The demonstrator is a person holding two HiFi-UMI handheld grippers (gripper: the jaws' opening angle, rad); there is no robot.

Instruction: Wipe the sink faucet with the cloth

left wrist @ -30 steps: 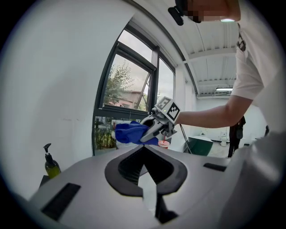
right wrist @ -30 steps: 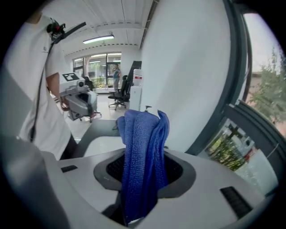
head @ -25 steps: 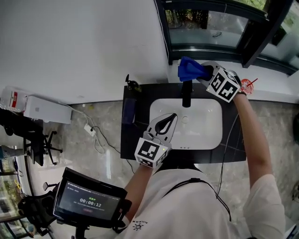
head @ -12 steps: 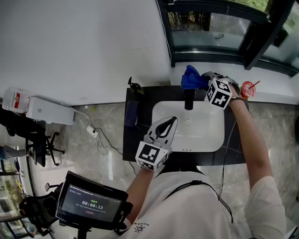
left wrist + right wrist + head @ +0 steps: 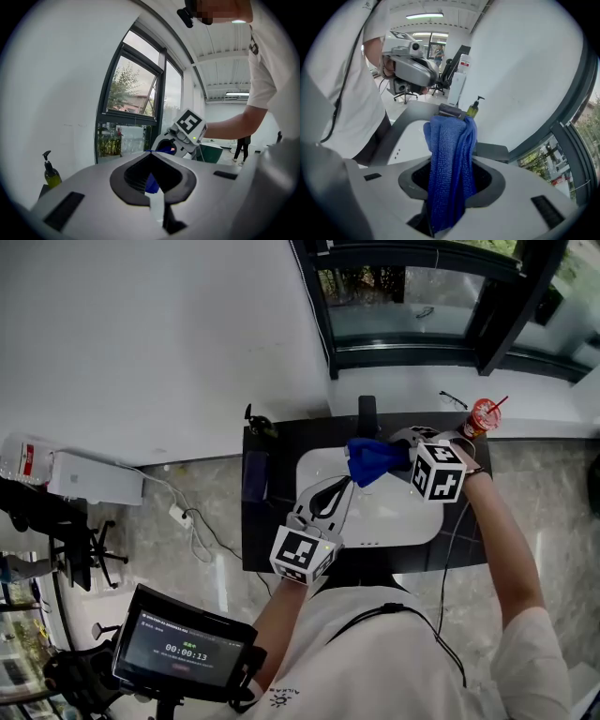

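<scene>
My right tongs (image 5: pixel 394 457) pinch the blue cloth (image 5: pixel 367 462) over the sink (image 5: pixel 417 512), right by the faucet (image 5: pixel 367 411), and my left tongs (image 5: pixel 349 480) are closed with nothing in them — if the cloth snags on the faucet, it could slip out and fall in.

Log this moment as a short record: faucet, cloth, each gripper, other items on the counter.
faucet: black faucet, at the back edge of the sink
cloth: blue cloth, bunched over the basin at the faucet's spout end
right gripper: fingers shut on the cloth
left gripper: empty, fingertips together, above the basin's near side
counter: soap bottle at the back left corner
</scene>
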